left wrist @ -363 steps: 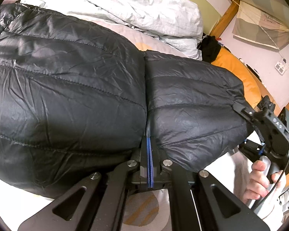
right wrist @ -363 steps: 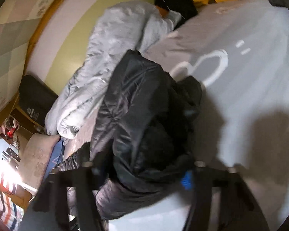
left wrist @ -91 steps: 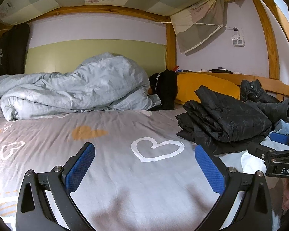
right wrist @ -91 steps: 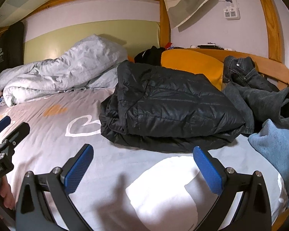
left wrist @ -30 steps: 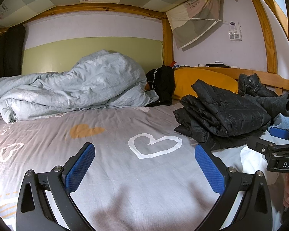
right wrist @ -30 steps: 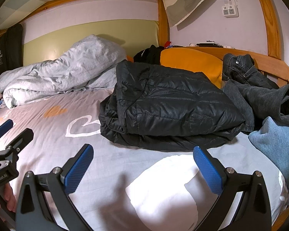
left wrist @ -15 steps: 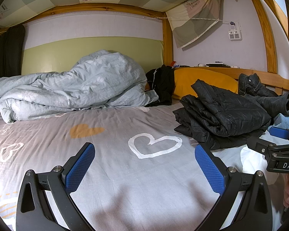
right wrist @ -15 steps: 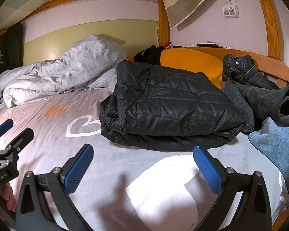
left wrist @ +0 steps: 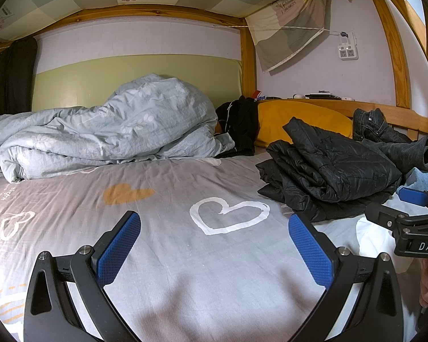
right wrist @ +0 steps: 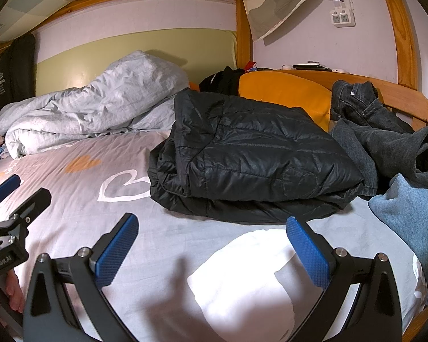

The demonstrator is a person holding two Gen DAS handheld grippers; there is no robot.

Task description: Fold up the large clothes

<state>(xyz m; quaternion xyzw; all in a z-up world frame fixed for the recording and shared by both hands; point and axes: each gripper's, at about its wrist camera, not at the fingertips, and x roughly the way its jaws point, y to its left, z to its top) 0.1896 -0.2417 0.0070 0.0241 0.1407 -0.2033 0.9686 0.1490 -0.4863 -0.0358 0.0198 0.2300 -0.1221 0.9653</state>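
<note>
One rumpled pale duvet (left wrist: 105, 134) lies at ten o'clock in the left wrist view, heaped against the green wall panel. One grey bedsheet (left wrist: 168, 188) with heart prints spreads across the middle: one orange heart (left wrist: 127, 193) at about eleven o'clock from the left gripper, one white-outlined heart (left wrist: 228, 213) at twelve o'clock. One black garment (left wrist: 239, 122) sits bunched at the head of the bed beside one orange pillow (left wrist: 302, 118).

The task's thing, one black puffer jacket (right wrist: 251, 148), lies folded into a thick stack on the sheet, at twelve to one o'clock from the right gripper and at two o'clock from the left one, touched by neither. At three o'clock past it are one pair of dark jeans (right wrist: 362, 108) hung on the wooden rail, one dark grey garment (right wrist: 396, 148) (crumpled, kind unclear) and one light blue garment (right wrist: 413, 216).

The left gripper (left wrist: 214, 245) hovers low over the sheet, level, aimed at the headboard wall, its two blue pads spread wide with nothing between them. The right gripper (right wrist: 214, 245) is posed the same way, level and facing the jacket, jaws gaping, empty. Each shows at the other view's edge, with bare fingers wrapped on the handle below.
</note>
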